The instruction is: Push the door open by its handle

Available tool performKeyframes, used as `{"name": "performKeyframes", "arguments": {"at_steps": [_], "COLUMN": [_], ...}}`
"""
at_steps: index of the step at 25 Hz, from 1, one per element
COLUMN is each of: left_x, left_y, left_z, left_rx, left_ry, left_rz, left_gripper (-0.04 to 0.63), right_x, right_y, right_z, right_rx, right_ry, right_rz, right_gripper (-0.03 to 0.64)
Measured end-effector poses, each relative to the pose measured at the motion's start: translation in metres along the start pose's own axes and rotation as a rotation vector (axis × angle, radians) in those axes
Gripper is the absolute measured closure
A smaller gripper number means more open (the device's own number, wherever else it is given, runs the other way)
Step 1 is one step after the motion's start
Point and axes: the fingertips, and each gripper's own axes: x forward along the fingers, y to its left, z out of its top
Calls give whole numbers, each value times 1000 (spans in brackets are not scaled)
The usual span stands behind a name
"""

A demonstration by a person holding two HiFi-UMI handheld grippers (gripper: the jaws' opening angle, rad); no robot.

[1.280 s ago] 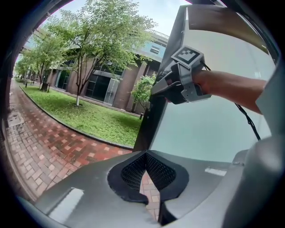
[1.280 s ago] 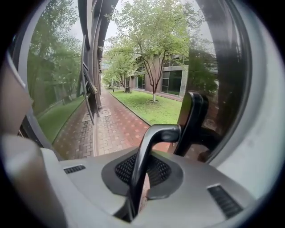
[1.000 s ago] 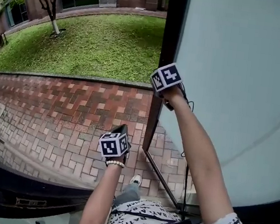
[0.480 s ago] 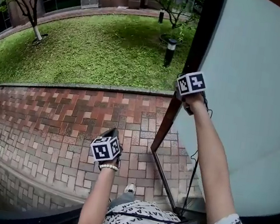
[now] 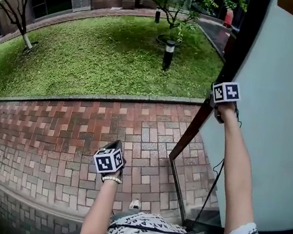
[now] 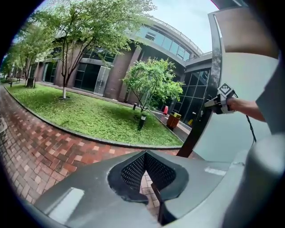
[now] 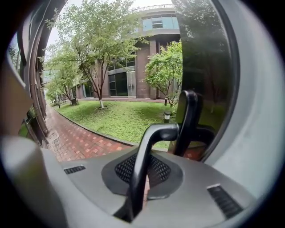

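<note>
Currently listed: door (image 5: pixel 282 136), dark frame, pale blank panel, standing open over brick paving (image 5: pixel 55 129). Handle (image 7: pixel 156 133), black rounded bar, bent over at the top, set by door's dark frame. Right hand-held gripper (image 7: pixel 143 176) clamped on handle, raised at door's edge. Left hand-held gripper (image 6: pixel 144 171) jaws together, nothing between, held low, well apart from door.

Red brick paving (image 5: pixel 55 129), grey kerb (image 5: pixel 85 97) along its far edge, a person's shoe (image 5: pixel 134 204) standing on it
</note>
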Motion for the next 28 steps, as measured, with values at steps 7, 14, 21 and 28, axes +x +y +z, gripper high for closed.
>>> {"name": "performKeyframes", "arguments": {"at_steps": [7,14,21,28], "left_x": [35,60,75,90], "left_y": [-11,-16,-15,-21], "left_z": [16,24,27,33], "left_rx": [32,51,51,59], "left_ry": [23,44,62,61], "left_rz": [-43,-63,-72,-78], "left_gripper": [611,611,610,611], "right_x": [-8,-18,-26,-31], "right_y": [-76,-130,-167,-192], "right_z": [-7,-15,-19,-26], "right_rx": [49,97,132,155], "right_ry": [9,9,12,13], "right_rz": [-78,-132,-169,-190], "right_gripper": [607,607,607,611]}}
